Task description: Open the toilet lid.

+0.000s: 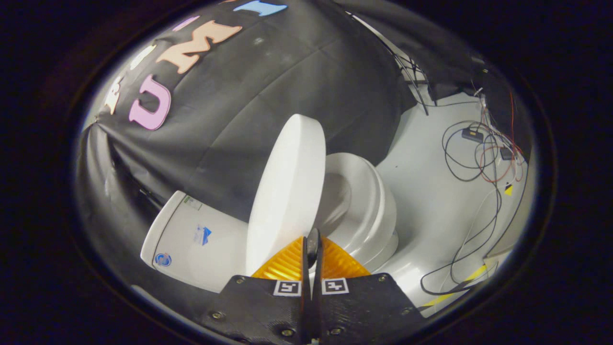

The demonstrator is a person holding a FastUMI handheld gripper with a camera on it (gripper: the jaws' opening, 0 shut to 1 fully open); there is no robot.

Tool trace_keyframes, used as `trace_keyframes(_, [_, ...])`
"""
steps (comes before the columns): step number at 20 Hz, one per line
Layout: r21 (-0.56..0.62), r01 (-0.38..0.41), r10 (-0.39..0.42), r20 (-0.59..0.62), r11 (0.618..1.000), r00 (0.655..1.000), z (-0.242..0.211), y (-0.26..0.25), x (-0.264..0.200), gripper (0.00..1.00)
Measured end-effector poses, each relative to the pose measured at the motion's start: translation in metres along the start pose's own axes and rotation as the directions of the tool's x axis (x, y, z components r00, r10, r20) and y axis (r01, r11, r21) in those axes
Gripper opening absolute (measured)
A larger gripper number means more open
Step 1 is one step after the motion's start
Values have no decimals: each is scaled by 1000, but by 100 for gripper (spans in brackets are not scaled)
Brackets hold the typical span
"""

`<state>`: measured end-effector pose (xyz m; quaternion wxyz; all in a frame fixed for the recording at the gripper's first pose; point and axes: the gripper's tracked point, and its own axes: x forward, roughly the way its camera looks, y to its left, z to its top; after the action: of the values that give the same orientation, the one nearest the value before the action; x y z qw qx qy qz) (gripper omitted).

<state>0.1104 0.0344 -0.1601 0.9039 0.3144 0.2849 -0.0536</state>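
Note:
The white toilet lid stands raised, nearly upright, with its thick rim facing me and its back turned toward the tank. Beside it the seat ring lies down on the bowl, and the inside of the bowl shows. My gripper is shut, its two fingers pressed together with nothing between them. The fingertips sit right at the lid's lower rim, on the bowl side; I cannot tell if they touch it.
The toilet stands on a pale floor against the black cloth wall. Loose cables and small boxes lie on the floor beyond the bowl. Yellow-black tape marks the floor near the fingers' side.

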Motion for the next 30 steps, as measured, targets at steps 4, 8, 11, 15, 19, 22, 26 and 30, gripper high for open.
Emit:
trace_keyframes(4, [-82,-21,23,18,996,1000,7,26,-8,1])
trace_keyframes(8, [-159,-22,29,39,987,999,11,44,-15,1])
trace_keyframes(11, [-183,-27,38,54,983,998,13,59,-18,1])
trace_keyframes(15, [-225,-16,34,74,974,997,15,76,-23,1])
trace_keyframes(19, [-229,-8,29,88,973,996,16,85,-24,1])
trace_keyframes(22, [-261,-9,36,102,965,994,18,98,-27,1])
trace_keyframes(26, [-335,-3,47,122,942,991,18,118,-33,1])
trace_keyframes(30, [-371,-6,60,135,929,989,16,140,-38,2])
